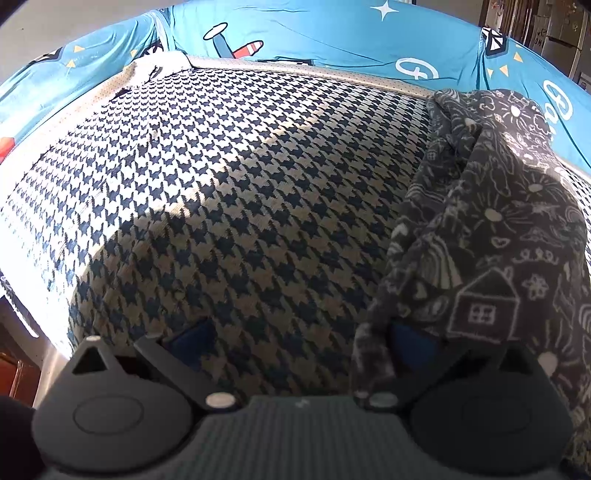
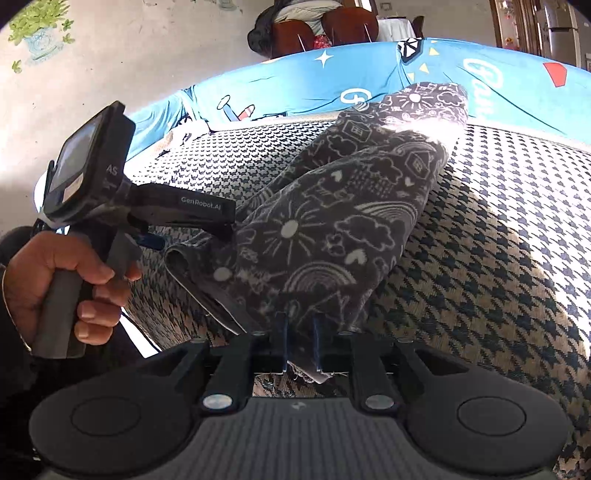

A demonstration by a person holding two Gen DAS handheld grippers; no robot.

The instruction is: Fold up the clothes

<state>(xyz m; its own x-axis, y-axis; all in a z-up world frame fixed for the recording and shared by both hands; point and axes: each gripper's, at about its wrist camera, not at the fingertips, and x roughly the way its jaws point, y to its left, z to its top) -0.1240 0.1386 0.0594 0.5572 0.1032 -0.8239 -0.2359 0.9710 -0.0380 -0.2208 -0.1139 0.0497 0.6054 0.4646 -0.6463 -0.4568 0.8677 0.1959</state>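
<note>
A dark grey garment (image 2: 332,221) printed with white suns, clouds, rainbows and houses lies bunched on a houndstooth-patterned cover (image 2: 498,258), running from the near centre of the right wrist view up toward one o'clock, where sunlight washes out its far end. The right gripper (image 2: 300,343) has its two blue-padded fingers close together with the garment's near hem between them, the cloth draping over the tips at six o'clock. At nine o'clock in the same view, a person's hand (image 2: 62,280) grips the grey handle of the left gripper (image 2: 218,230), whose fingers reach to the garment's left edge. From the left wrist view, the left gripper (image 1: 299,343) stands wide apart, its right finger (image 1: 410,343) against a fold of the garment (image 1: 491,240) at three to five o'clock, its left finger (image 1: 192,336) over bare houndstooth. A blue sheet (image 1: 332,33) with cartoon planes and stars lies beyond, at twelve o'clock.
</note>
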